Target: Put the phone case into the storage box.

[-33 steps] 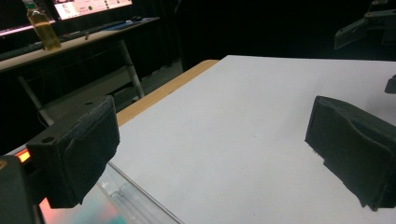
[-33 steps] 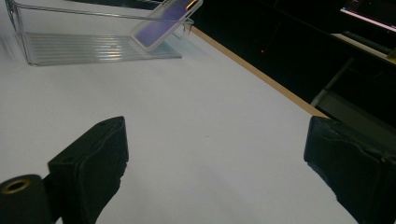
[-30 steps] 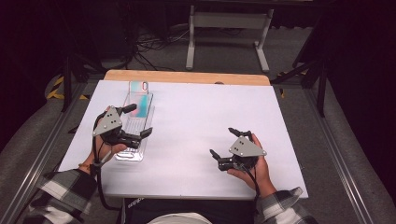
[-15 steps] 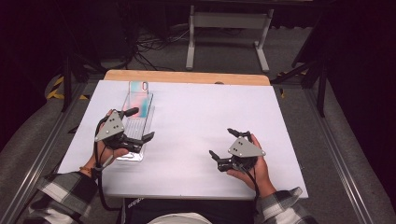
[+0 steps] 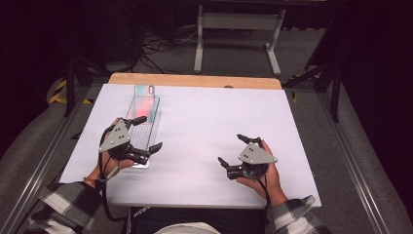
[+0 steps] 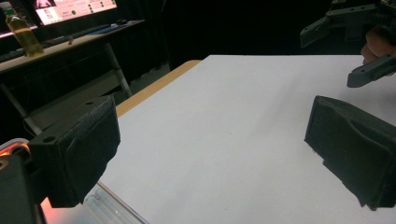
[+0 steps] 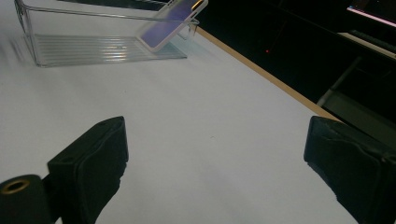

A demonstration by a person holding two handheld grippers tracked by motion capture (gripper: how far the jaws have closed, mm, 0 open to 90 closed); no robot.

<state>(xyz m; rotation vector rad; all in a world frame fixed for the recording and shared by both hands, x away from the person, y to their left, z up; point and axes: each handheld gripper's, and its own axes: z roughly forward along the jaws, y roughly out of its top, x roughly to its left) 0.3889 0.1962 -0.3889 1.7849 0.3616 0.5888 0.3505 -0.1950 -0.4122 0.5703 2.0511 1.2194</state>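
The worktop (image 5: 195,126) is a broad white sheet with a wooden strip along its far edge, and almost everything of interest sits on its left half. There a clear plastic tray (image 5: 142,127) lies with its long axis running from the person's side toward the far edge. A phone-like slab (image 5: 144,100) with a pinkish, coloured face leans at the tray's far end, tilted up against the end wall; in the right gripper view it shows as a purple-tinted slab (image 7: 172,21) propped on the tray's ribbed floor (image 7: 93,49).

The left gripper (image 5: 142,134) hovers over the near end of the tray, so the slab lies straight ahead of it, farther along the tray's length. Its jaws stand wide apart, one over the tray and the other near the tray's inner rim, and they hold nothing; whether they touch the plastic cannot be told. In its own view a clear tray edge (image 6: 109,205) runs just under the near jaw.

The right gripper (image 5: 237,151) rests well apart on the bare sheet, jaws likewise spread and empty, pointing toward the tray. The left hand is plainly the nearer, so a reach forward along the tray would probably fall to it
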